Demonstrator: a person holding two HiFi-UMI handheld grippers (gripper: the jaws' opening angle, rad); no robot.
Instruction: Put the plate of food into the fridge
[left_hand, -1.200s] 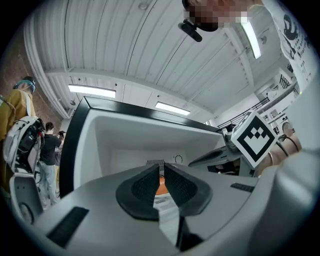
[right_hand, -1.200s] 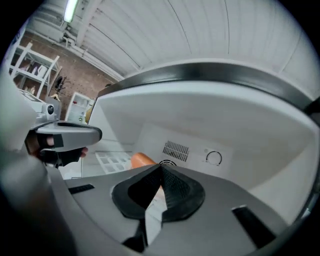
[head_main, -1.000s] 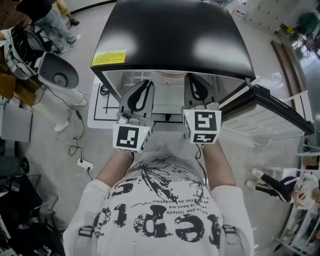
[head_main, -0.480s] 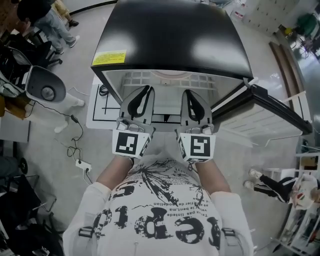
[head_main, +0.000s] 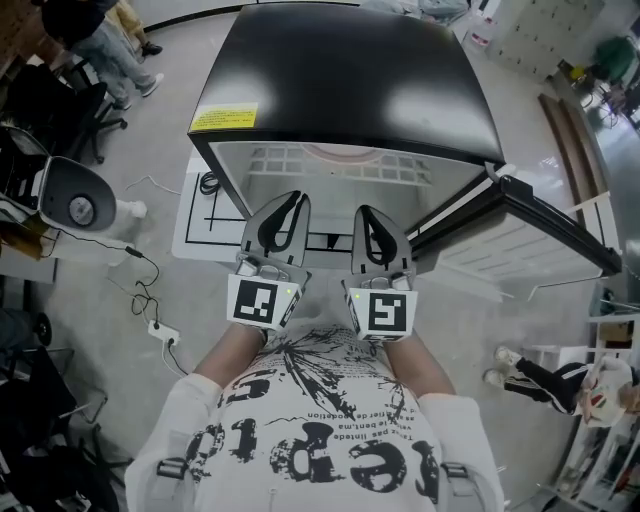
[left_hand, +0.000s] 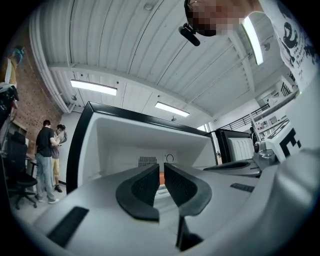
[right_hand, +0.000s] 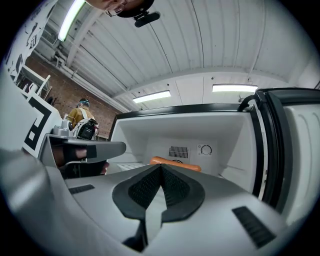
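Grey floor surrounds an open, black-topped fridge (head_main: 340, 70). Inside, upper centre of the head view, the plate (head_main: 340, 152) sits on a shelf. Its long orange food (right_hand: 175, 163) lies crosswise, left to right. Both grippers point level at the opening, side by side. The left gripper (head_main: 288, 200) has its fingers a slit apart and empty; the right gripper (head_main: 366, 214) has its fingers closed.

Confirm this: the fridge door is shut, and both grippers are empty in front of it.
Wrong on the door: the fridge door stands open, swung out to the right, as the head view shows. The left gripper and the right gripper are indeed both empty in front of it.
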